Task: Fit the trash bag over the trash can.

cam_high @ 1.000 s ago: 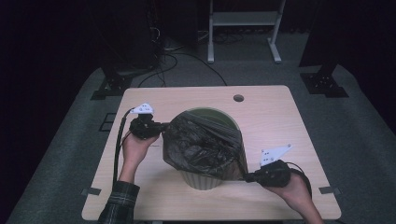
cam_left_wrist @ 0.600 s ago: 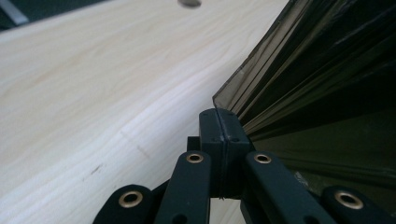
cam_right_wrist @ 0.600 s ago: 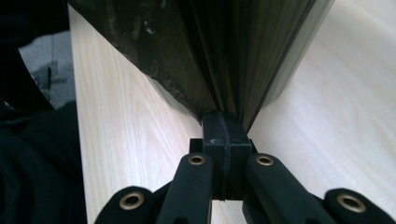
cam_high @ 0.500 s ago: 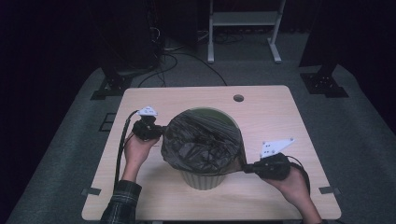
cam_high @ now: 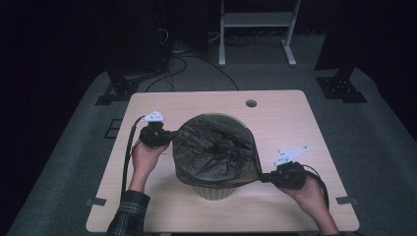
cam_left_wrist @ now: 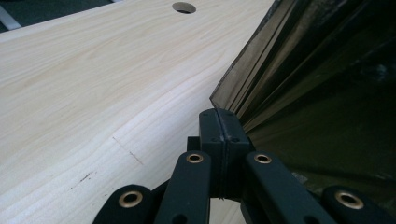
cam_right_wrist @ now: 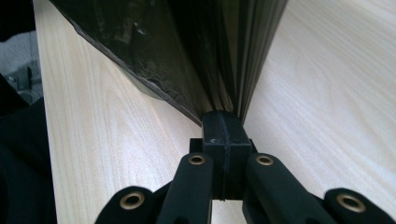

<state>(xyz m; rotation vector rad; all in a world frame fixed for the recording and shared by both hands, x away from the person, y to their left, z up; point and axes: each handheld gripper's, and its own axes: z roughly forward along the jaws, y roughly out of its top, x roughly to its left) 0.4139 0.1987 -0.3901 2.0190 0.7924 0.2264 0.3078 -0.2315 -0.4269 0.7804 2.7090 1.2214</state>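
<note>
Change: since the earlier frame, right gripper point(cam_high: 265, 178) had drawn its bag corner lower right; left gripper point(cam_high: 169, 139) barely shifted.
Bag point(cam_high: 216, 150): centre of the high view, draped over the bin point(cam_high: 214, 191).
Grip: both grippers clenched on bag edges, left point(cam_left_wrist: 223, 122), right point(cam_right_wrist: 223, 122).
Axis: bag stretched upper left to lower right, between the hands.
Nearer: neither; each held its own corner.

A pale wooden table point(cam_high: 295, 123) stands on a grey carpet point(cam_high: 383, 147), with a small round hole point(cam_high: 251, 103) near its far edge. Beyond the table, a white metal frame point(cam_high: 255, 22) rises from the floor, and black cables point(cam_high: 196, 61) trail across the carpet beside a dark stand base point(cam_high: 118, 91).
</note>
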